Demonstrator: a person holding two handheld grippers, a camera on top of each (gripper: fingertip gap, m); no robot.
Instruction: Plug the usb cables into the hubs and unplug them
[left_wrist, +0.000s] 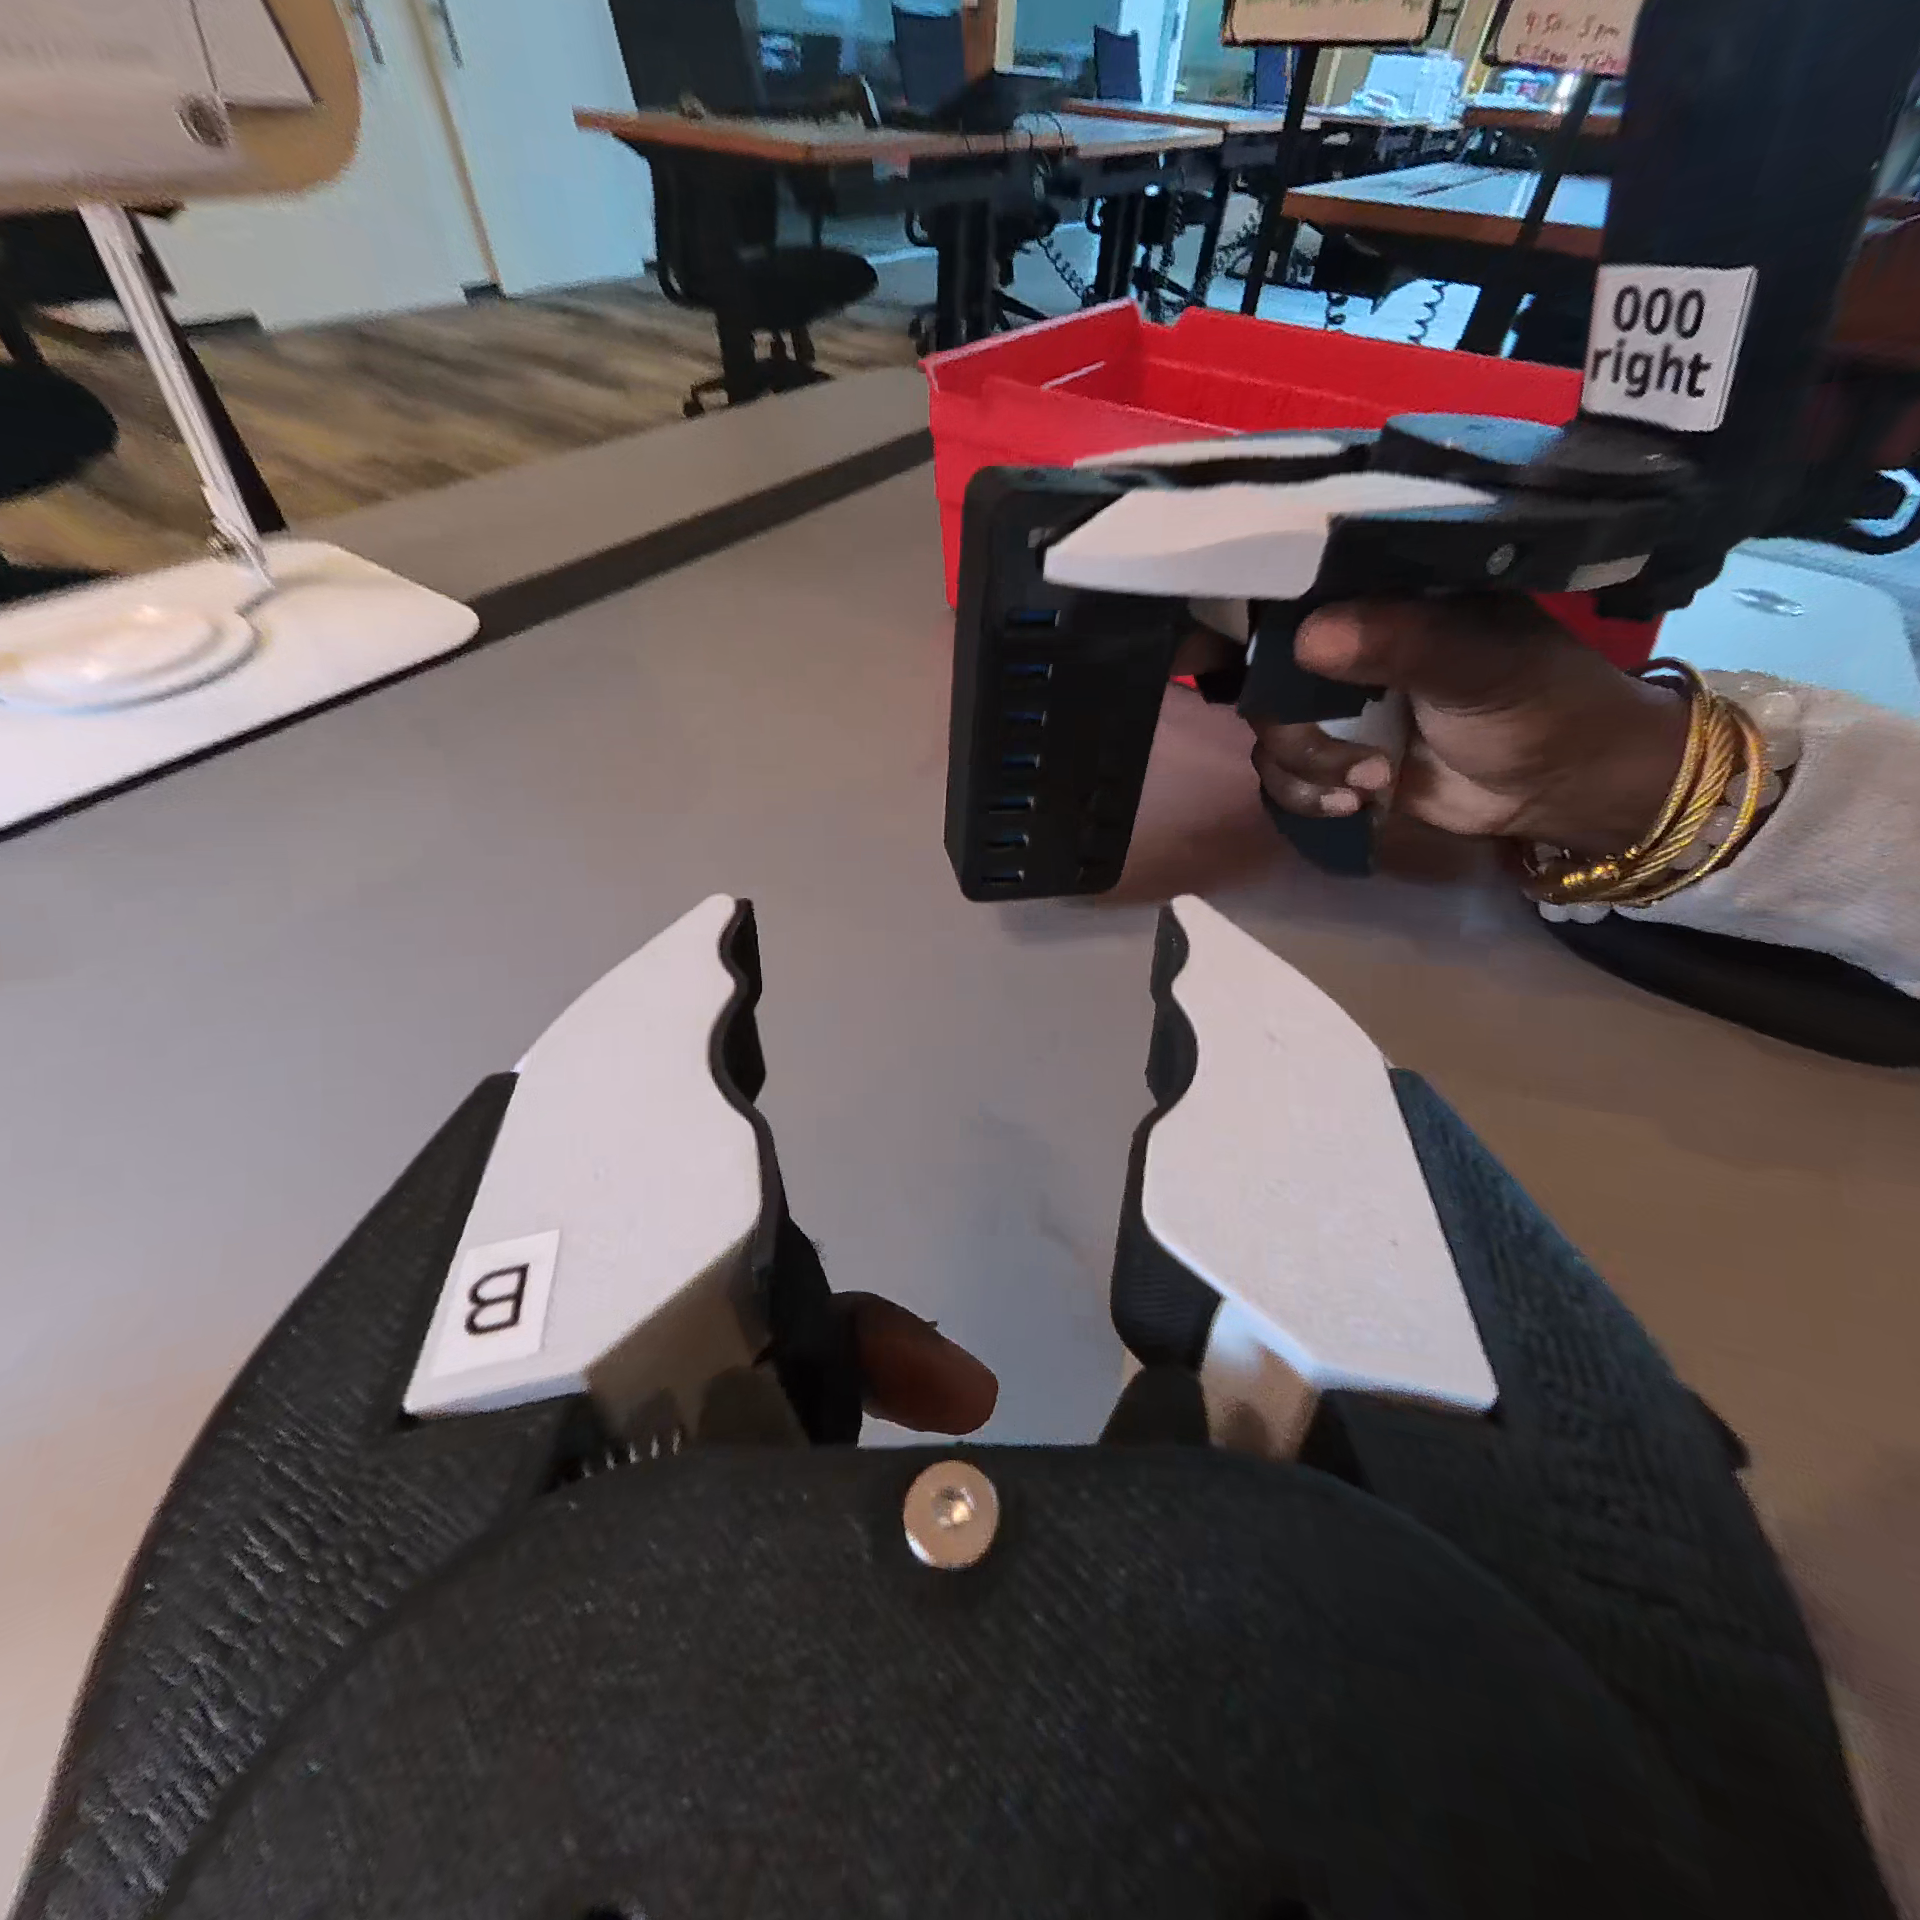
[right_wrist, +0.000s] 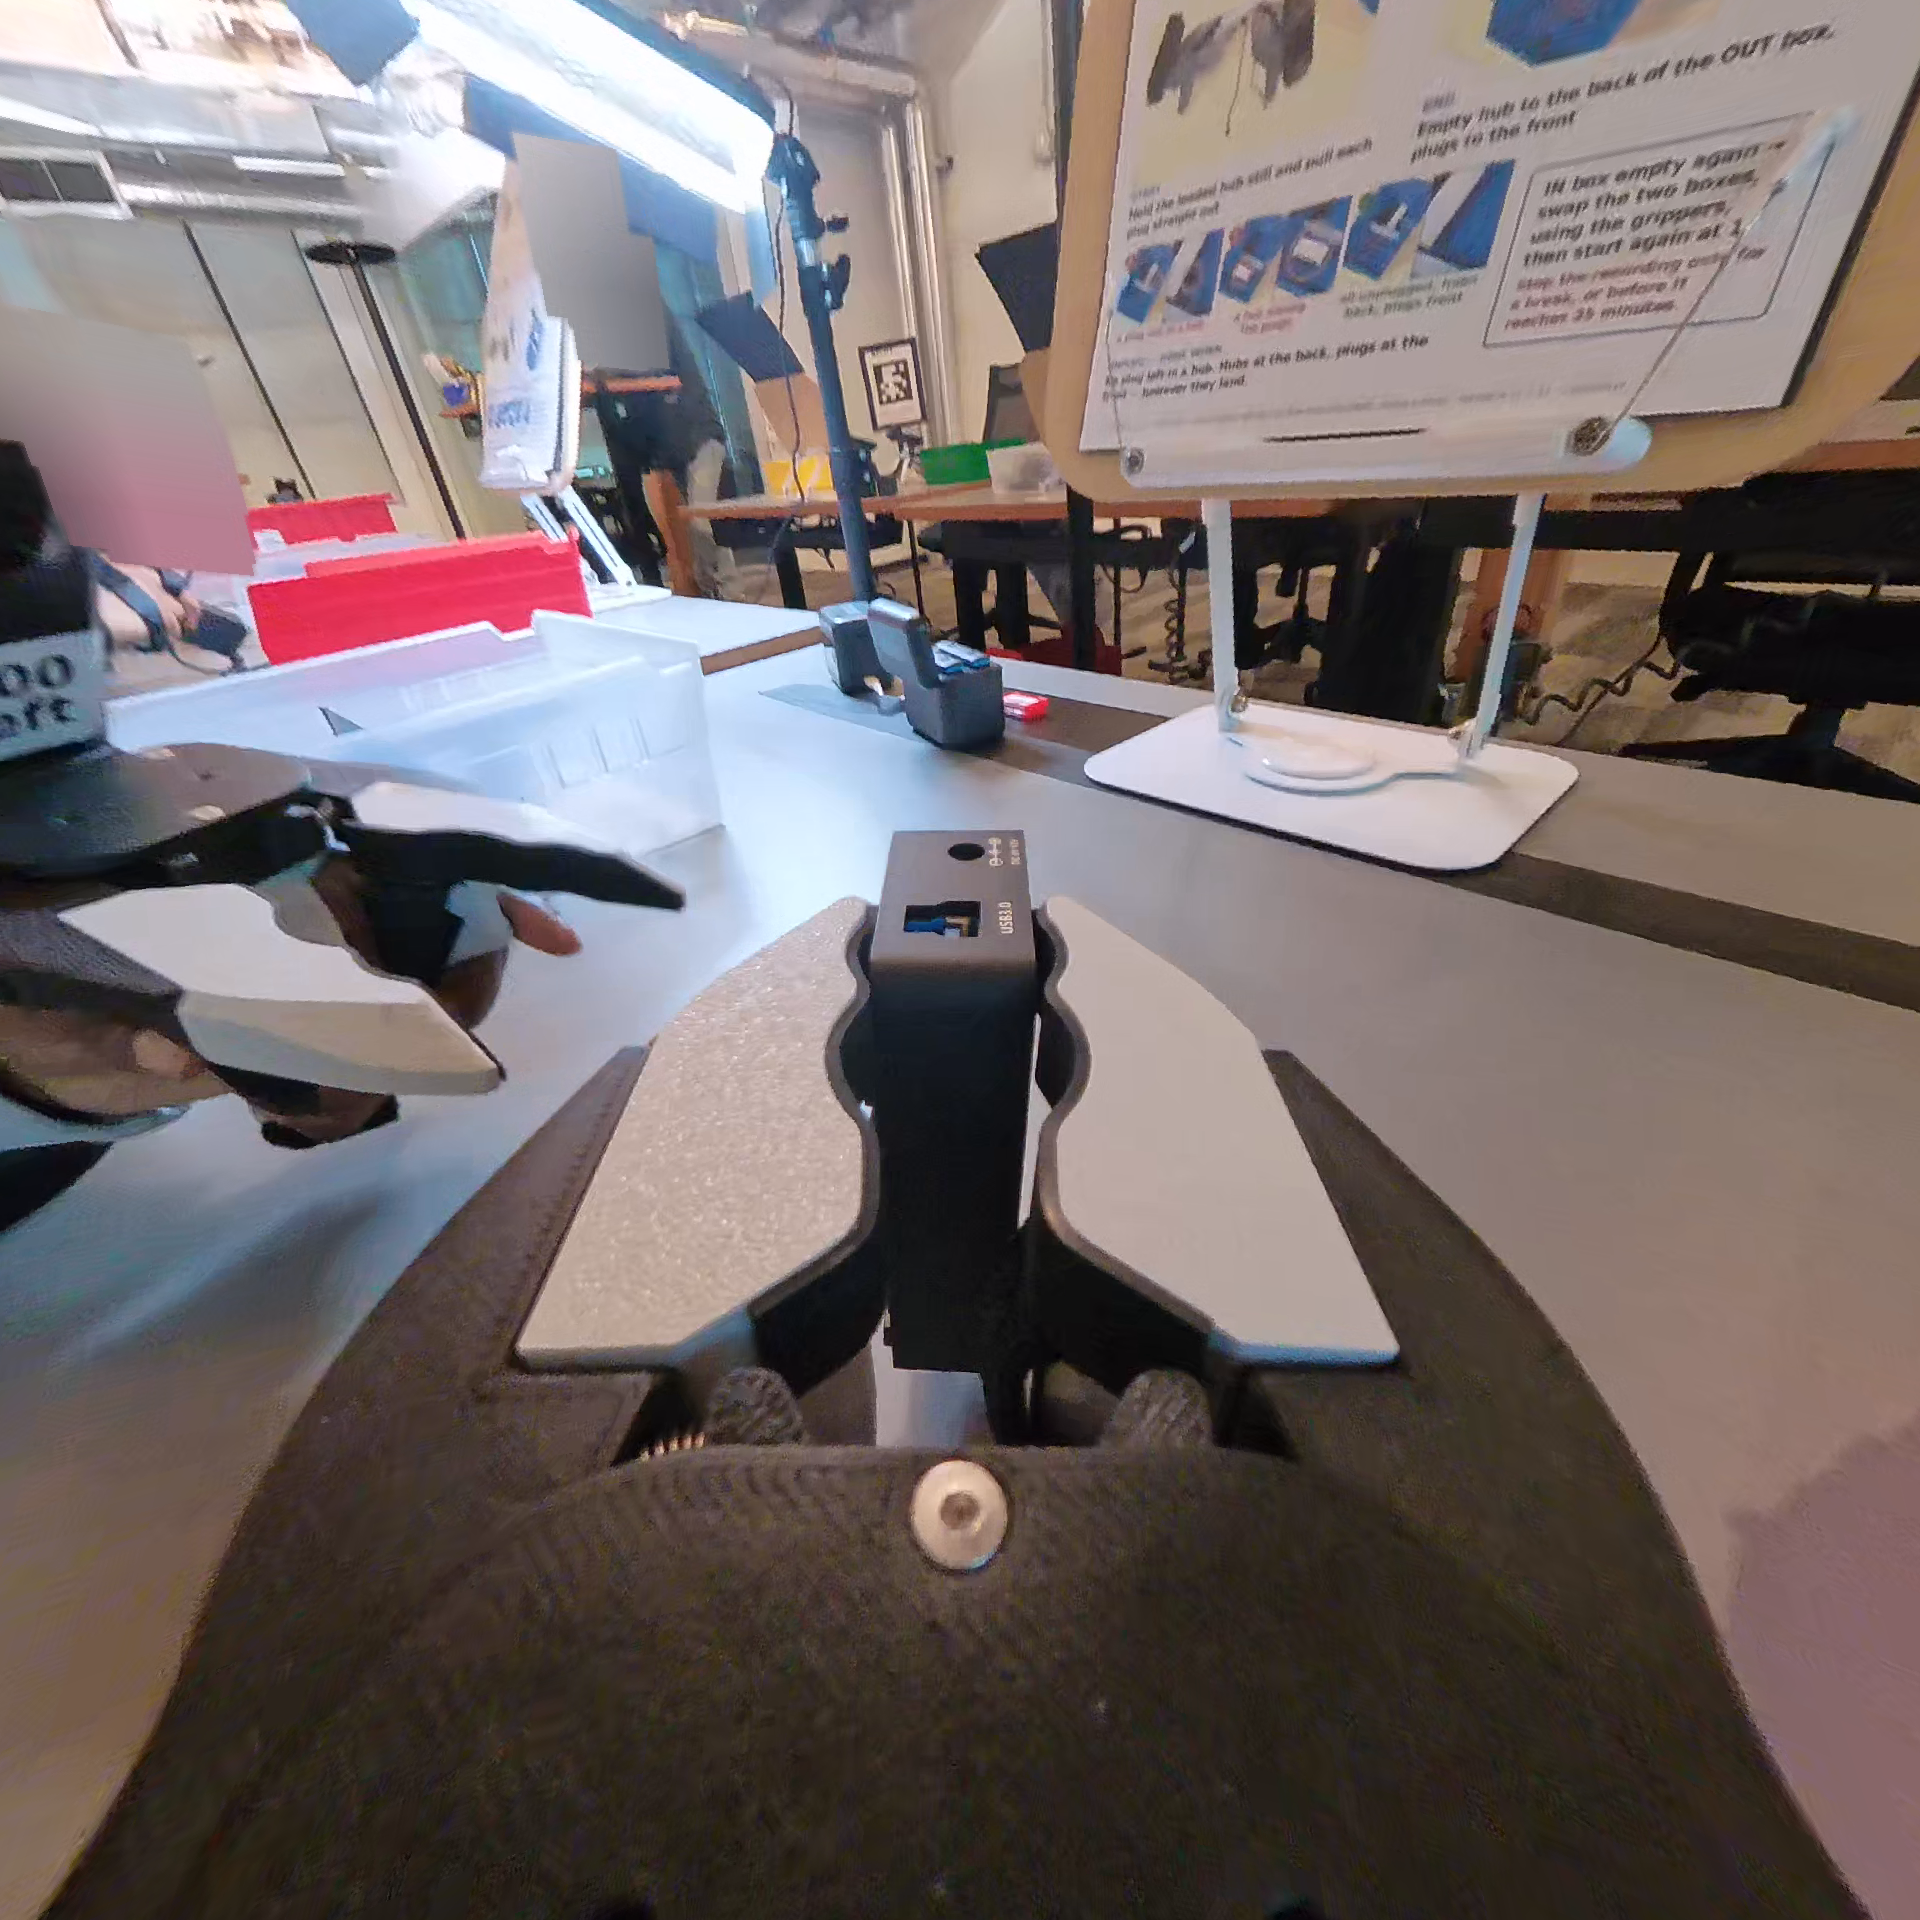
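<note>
A black USB hub (left_wrist: 1039, 717) stands on end on the grey table (left_wrist: 623, 831), its row of blue ports facing left. My right gripper (left_wrist: 1070, 509) is shut on its upper part, coming in from the right. In the right wrist view the hub (right_wrist: 951, 1060) sits clamped between the two fingers of the right gripper (right_wrist: 953, 920), its end face with one blue port pointing away. My left gripper (left_wrist: 956, 920) is open and empty, just in front of the hub's foot. It also shows in the right wrist view (right_wrist: 582, 987), at the left, open. I see no cable.
A red box (left_wrist: 1247, 384) stands right behind the hub. A clear plastic bin (right_wrist: 468, 717) and another red box (right_wrist: 416, 603) stand at the left. An instruction board on a white stand (right_wrist: 1330, 779) is at the back right. Grey devices (right_wrist: 925, 675) lie at the table's far edge. Across from one pair of fingers to the other is roughly 10 cm.
</note>
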